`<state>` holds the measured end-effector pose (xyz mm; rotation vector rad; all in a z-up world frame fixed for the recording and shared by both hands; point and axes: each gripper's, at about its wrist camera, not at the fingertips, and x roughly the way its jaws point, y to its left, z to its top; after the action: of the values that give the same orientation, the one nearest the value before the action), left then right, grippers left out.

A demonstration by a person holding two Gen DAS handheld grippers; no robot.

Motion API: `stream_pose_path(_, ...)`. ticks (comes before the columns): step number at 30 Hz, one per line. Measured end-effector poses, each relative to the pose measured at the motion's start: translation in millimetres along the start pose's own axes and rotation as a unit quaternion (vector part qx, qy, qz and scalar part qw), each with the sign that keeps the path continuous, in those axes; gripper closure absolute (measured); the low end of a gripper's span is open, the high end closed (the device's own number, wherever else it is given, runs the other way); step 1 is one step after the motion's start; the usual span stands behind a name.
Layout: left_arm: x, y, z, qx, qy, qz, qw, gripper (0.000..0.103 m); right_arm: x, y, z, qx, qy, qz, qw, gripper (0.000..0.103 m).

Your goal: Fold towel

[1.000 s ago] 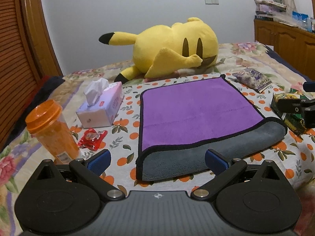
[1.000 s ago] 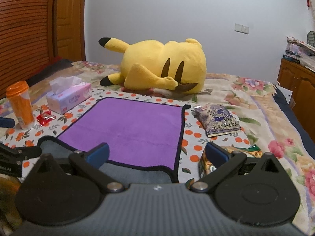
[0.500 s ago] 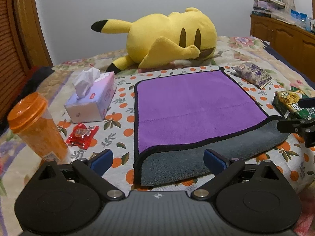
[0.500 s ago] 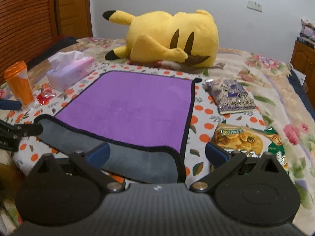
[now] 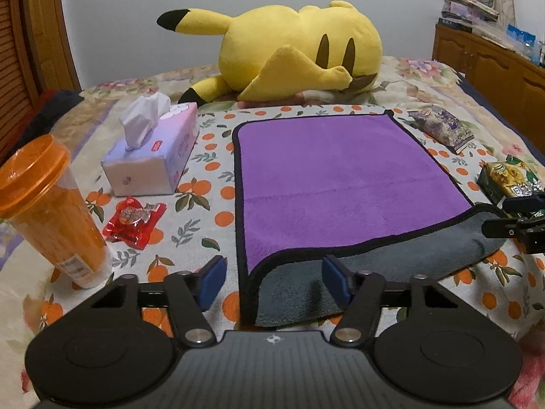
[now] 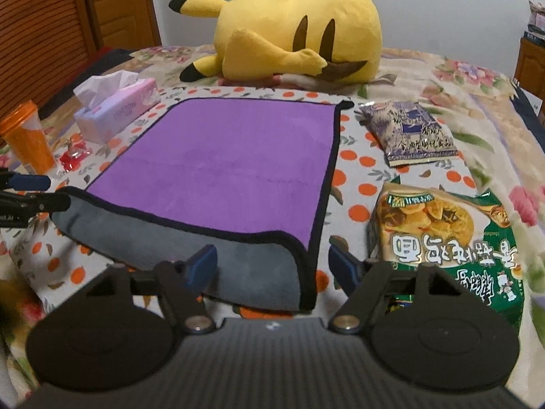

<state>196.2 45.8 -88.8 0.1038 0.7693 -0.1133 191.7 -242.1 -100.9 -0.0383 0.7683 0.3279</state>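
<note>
Tissue box [image 5: 155,153] shows a tissue pulled up – both grippers [image 5: 274,277] [image 6: 272,266] gape over towel [image 5: 340,180]

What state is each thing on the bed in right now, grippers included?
towel: flat, purple side up, grey near edge hanging off the bed
left gripper: open, at near left corner
right gripper: open, at near right corner
orange cup: upright, lidded
tissue box: open, tissue sticking out
plush: lying on its side
</note>
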Motion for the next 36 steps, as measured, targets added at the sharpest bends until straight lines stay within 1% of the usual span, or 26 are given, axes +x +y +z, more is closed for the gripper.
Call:
stream_pose_path(3, 2.4, 1.3, -1.0, 0.002, 0.007, -0.001, 1.0, 0.045, 3.8, -3.6, -1.0, 0.006, 0.01, 0.005, 1.0, 0.037)
stream_pose_path(5, 4.2, 2.2, -1.7, 0.003, 0.012, -0.002, 0.9999, 0.051, 6.2, -5.5, -1.9, 0.009, 0.017, 0.01, 1.0, 0.039)
stream_pose_path(7, 6.1, 2.7, -2.8, 0.002, 0.019, -0.003, 0.9998, 0.055, 8.0, -5.9, -2.7, 0.009, 0.023, 0.015, 1.0, 0.041)
stream_pose_path(12, 10.9, 5.1, -5.6, -0.006, 0.038, -0.011, 0.9992, 0.064, 10.6, -4.9, -3.8, 0.007, 0.034, 0.025, 0.999, 0.051)
stream_pose_path(14, 12.1, 4.6, -6.3, -0.006, 0.043, -0.015, 0.9989, 0.071, 11.2, -5.1, -4.1, 0.008, 0.037, 0.027, 0.999, 0.052)
stream_pose_path(18, 12.5, 4.9, -7.2, -0.006, 0.046, -0.015, 0.9988, 0.077, 12.0, -7.0, -4.0, 0.011, 0.042, 0.032, 0.999, 0.057)
stream_pose_path(20, 12.2, 5.1, -7.4, -0.007, 0.047, -0.018, 0.9987, 0.086, 11.7, -7.1, -4.1, 0.008, 0.043, 0.031, 0.999, 0.064)
stream_pose_path(22, 12.2, 4.6, -7.5, -0.006, 0.047, -0.02, 0.9987, 0.088, 11.6, -7.1, -4.4, 0.004, 0.044, 0.029, 0.999, 0.077)
stream_pose_path(23, 11.9, 4.0, -7.6, -0.004, 0.046, -0.022, 0.9987, 0.093, 11.6, -6.9, -4.6, 0.001, 0.044, 0.029, 0.999, 0.079)
stream_pose_path(24, 11.5, 3.3, -7.8, -0.002, 0.045, -0.023, 0.9987, 0.095, 11.6, -6.5, -4.5, -0.001, 0.043, 0.029, 0.999, 0.082)
stream_pose_path(26, 10.4, 2.1, -7.6, 0.001, 0.042, -0.022, 0.9989, 0.095, 11.1, -5.8, -4.3, -0.006, 0.041, 0.028, 0.999, 0.084)
stream_pose_path(27, 9.7, 1.8, -7.3, 0.002, 0.039, -0.022, 0.999, 0.096, 10.9, -5.6, -4.3, -0.008, 0.039, 0.029, 0.999, 0.094)
stream_pose_path(28, 9.0, 2.7, -7.3, 0.002, 0.036, -0.024, 0.9991, 0.096, 10.8, -5.6, -4.2, -0.01, 0.038, 0.029, 0.999, 0.099)
stream_pose_path(33, 1.3, 3.1, -3.1, -0.001, 0.015, -0.029, 0.9995, 0.096, 9.1, -6.6, -3.1, -0.008, 0.029, 0.028, 0.999, 0.099)
stream_pose_path(36, -4.8, 2.9, 0.5, -0.003, 0.002, -0.032, 0.9995, 0.096, 5.1, -7.4, -0.9, -0.005, 0.015, 0.029, 0.999, 0.099)
